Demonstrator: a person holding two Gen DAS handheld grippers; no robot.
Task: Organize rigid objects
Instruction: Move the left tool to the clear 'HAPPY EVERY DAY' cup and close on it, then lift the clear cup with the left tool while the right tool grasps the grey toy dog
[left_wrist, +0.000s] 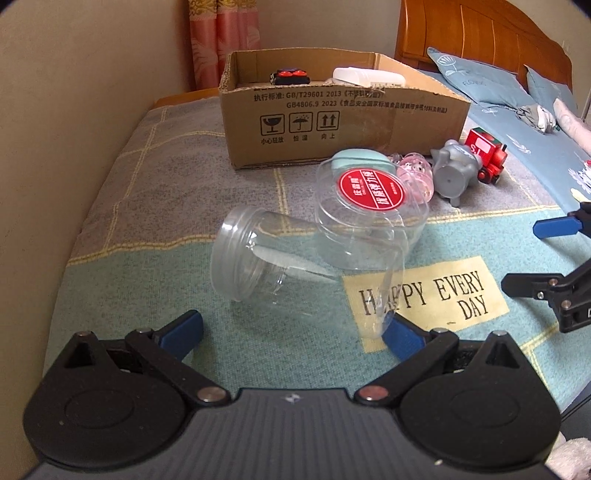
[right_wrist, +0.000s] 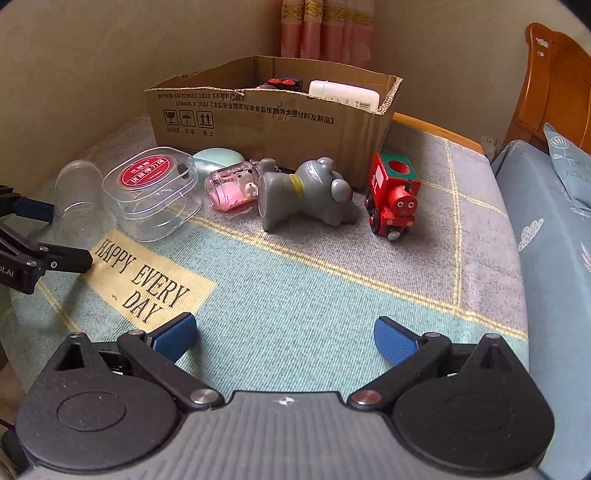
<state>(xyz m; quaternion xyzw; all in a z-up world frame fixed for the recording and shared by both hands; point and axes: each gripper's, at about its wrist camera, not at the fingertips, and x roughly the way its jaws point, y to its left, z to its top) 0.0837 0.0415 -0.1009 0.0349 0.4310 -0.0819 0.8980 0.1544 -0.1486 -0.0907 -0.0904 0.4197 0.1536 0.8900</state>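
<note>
While both jaws gape wide and empty, left gripper (left_wrist: 291, 328) faces a toppled clear jar (left_wrist: 280, 262)

The blanket (right_wrist: 295, 295) is pale teal and grey, crossed by yellow lines, with a cream patch lettered in black. The cardboard box (right_wrist: 280, 122) is brown with black print. The toy train (right_wrist: 393, 195) is red with a green top; the toy animal (right_wrist: 306, 192) is grey with a yellow collar. The clear plastic case (right_wrist: 151, 192) bears a red round label. Both grippers' pads (right_wrist: 177, 338) are blue on black arms.
</note>
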